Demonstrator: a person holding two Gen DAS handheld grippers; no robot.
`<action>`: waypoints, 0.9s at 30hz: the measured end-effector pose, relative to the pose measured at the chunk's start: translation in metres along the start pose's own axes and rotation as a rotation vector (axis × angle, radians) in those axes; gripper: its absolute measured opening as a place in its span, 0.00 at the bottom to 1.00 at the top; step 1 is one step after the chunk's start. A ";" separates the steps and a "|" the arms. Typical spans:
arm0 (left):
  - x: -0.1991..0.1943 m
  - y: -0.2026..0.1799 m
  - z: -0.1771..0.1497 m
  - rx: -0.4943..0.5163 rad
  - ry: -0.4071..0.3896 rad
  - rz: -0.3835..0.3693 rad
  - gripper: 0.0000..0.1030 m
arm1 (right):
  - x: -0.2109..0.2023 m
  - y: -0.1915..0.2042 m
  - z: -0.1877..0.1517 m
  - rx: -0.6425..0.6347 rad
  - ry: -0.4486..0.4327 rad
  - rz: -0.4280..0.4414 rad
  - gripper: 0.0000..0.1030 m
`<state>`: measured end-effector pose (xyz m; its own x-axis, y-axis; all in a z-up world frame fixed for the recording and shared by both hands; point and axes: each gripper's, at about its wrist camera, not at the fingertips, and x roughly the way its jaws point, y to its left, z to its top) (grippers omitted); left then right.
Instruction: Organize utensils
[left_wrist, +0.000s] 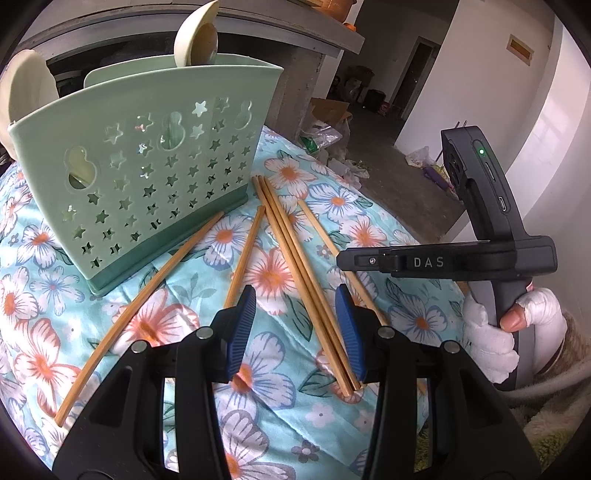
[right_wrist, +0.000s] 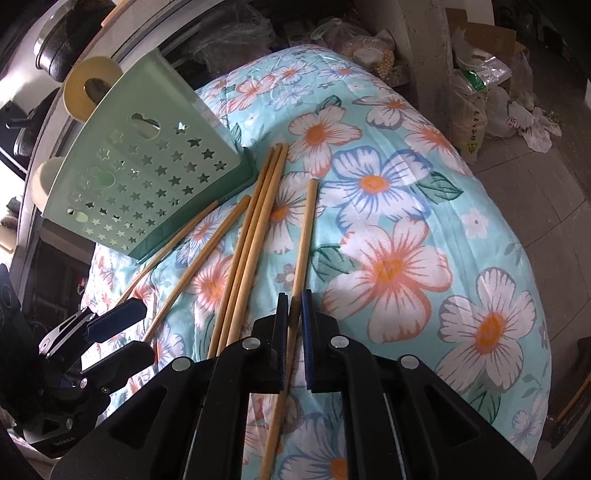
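Several wooden chopsticks lie on a floral cloth (left_wrist: 266, 391). A green utensil holder (left_wrist: 147, 177) with star holes stands behind them, holding cream spoons (left_wrist: 197, 35). My left gripper (left_wrist: 295, 328) is open, low over the cloth, its jaws on either side of a bundle of chopsticks (left_wrist: 295, 251). My right gripper (right_wrist: 294, 332) is shut on a single chopstick (right_wrist: 304, 236), the rightmost one, which still rests on the cloth. The right gripper's body shows in the left wrist view (left_wrist: 436, 260). The holder (right_wrist: 147, 166) shows at upper left in the right wrist view, and the left gripper (right_wrist: 110, 332) at lower left.
The cloth (right_wrist: 424, 229) covers a rounded table that drops off at the right to a concrete floor. Bags and boxes (right_wrist: 480, 74) lie on the floor beyond. A concrete shelf with pots stands behind the holder.
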<state>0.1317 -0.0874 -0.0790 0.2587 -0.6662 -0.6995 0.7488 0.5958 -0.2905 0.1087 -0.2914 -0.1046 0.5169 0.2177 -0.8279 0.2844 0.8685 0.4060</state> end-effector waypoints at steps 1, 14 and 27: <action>0.000 -0.001 0.000 0.003 0.001 -0.001 0.41 | 0.000 -0.002 0.000 0.005 -0.002 0.000 0.07; 0.009 -0.017 0.002 0.044 0.021 -0.034 0.41 | -0.001 -0.013 0.000 0.026 -0.008 0.017 0.07; 0.044 -0.029 0.002 0.003 0.116 -0.156 0.41 | 0.004 -0.020 0.000 0.032 0.008 0.066 0.08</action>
<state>0.1221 -0.1350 -0.1003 0.0673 -0.6936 -0.7172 0.7763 0.4880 -0.3991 0.1052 -0.3080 -0.1154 0.5291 0.2780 -0.8017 0.2758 0.8371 0.4724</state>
